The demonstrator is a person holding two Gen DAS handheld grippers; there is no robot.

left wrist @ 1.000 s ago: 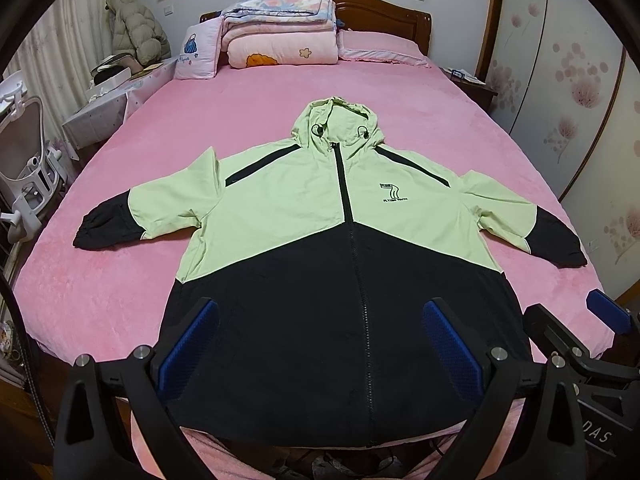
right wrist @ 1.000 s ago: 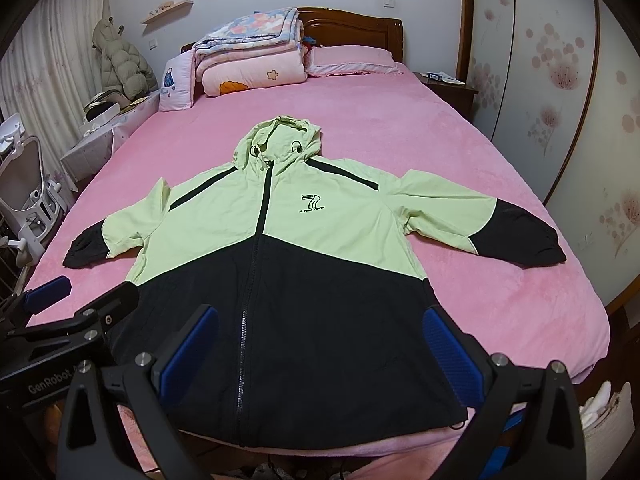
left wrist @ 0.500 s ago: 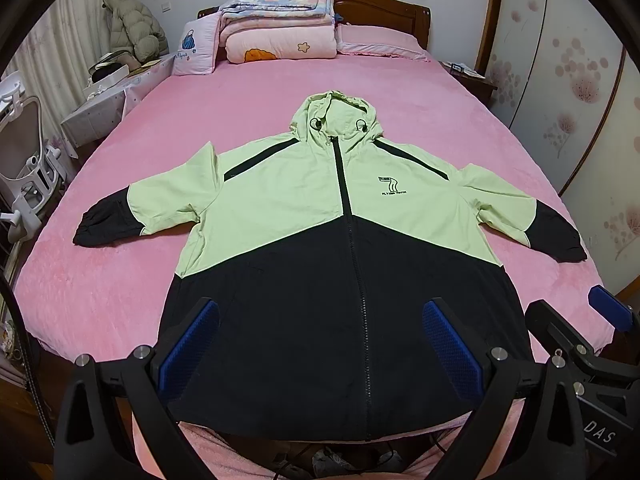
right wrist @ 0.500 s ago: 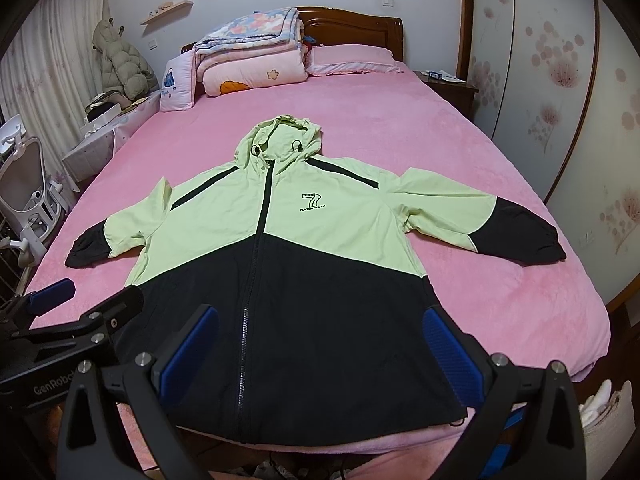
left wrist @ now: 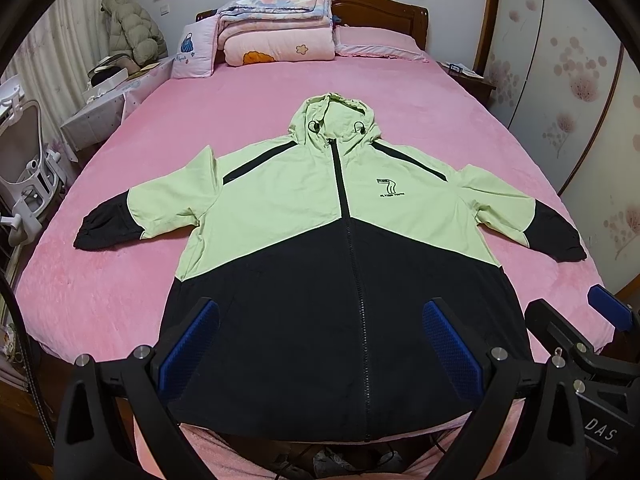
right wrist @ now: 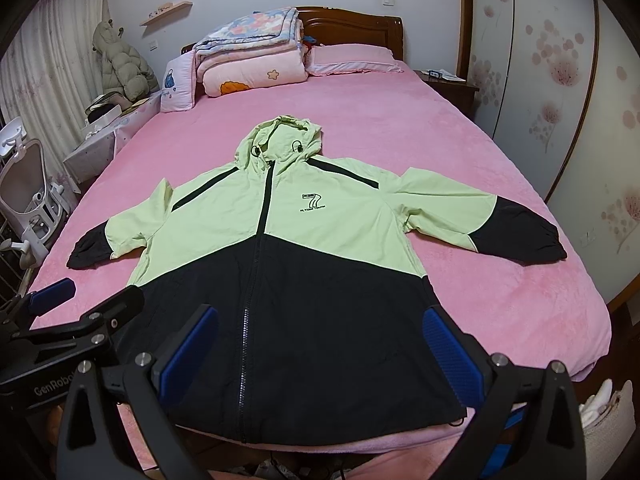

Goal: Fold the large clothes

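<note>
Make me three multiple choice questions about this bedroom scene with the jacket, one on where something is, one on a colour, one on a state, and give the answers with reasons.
1. Where do the folded quilts lie?
A. at the head of the bed by the headboard
B. on the white chair
C. on top of the jacket

2. What colour is the lower body of the jacket?
A. pink
B. black
C. white

3. What state is the jacket's zipper in?
A. closed along the front
B. fully undone, front panels thrown wide
C. torn out

Answers:
1 A: the quilts are stacked against the wooden headboard, beside the pink pillow.
2 B: below the light green chest the fabric is black down to the hem.
3 A: the zipper line runs unbroken from collar to hem, with the jacket spread flat on the pink bed; the left tool and right tool are both open above the hem.
</note>
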